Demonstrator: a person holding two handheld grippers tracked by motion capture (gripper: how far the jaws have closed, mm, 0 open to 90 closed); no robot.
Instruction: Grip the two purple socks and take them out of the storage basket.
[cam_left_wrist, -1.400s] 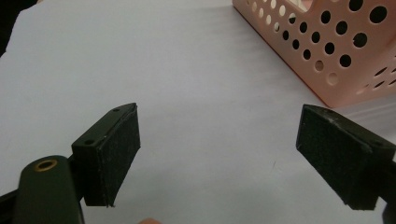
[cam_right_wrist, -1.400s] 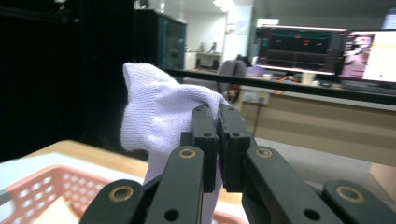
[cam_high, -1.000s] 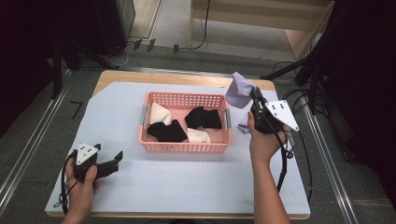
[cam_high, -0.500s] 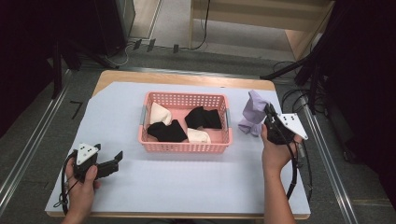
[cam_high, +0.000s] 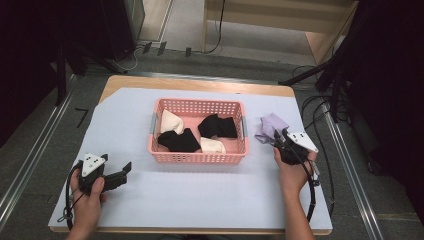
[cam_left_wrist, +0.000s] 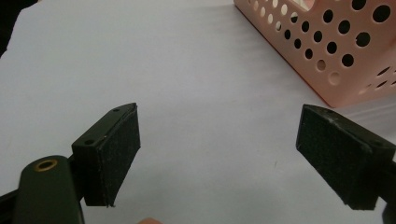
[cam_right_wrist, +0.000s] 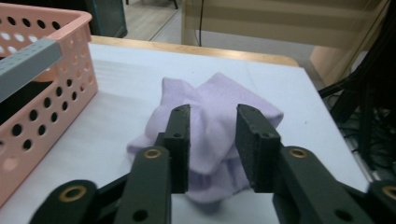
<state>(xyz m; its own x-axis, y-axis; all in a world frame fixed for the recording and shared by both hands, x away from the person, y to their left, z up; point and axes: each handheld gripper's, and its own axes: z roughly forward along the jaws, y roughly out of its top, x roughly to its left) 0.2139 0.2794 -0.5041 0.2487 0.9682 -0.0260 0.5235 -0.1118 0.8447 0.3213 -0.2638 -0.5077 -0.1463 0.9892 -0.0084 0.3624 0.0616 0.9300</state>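
Note:
A lilac cloth (cam_high: 270, 126) lies crumpled on the white table cover just right of the pink basket (cam_high: 197, 102). My right gripper (cam_high: 278, 142) sits low at the cloth's near edge. In the right gripper view its jaws have just been opening and stand a little apart around a fold of the cloth (cam_right_wrist: 219, 93), pads off it; the right gripper (cam_right_wrist: 214, 111) counts as open. My left gripper (cam_high: 123, 172) rests at the front left of the table. Its jaws are spread wide over bare cover in the left gripper view (cam_left_wrist: 217, 135), with nothing between them.
The basket holds black cloths (cam_high: 217, 126) and cream cloths (cam_high: 170, 121). Its perforated wall (cam_left_wrist: 327, 51) lies ahead and right of the left gripper, and its grey handle (cam_right_wrist: 28, 63) to the right gripper's left. The table's right edge (cam_high: 320, 165) is close to the right hand.
The right hand has come down from beside the basket's far right corner to the table, bringing the lilac cloth with it. Its jaws have parted. The left hand has kept still.

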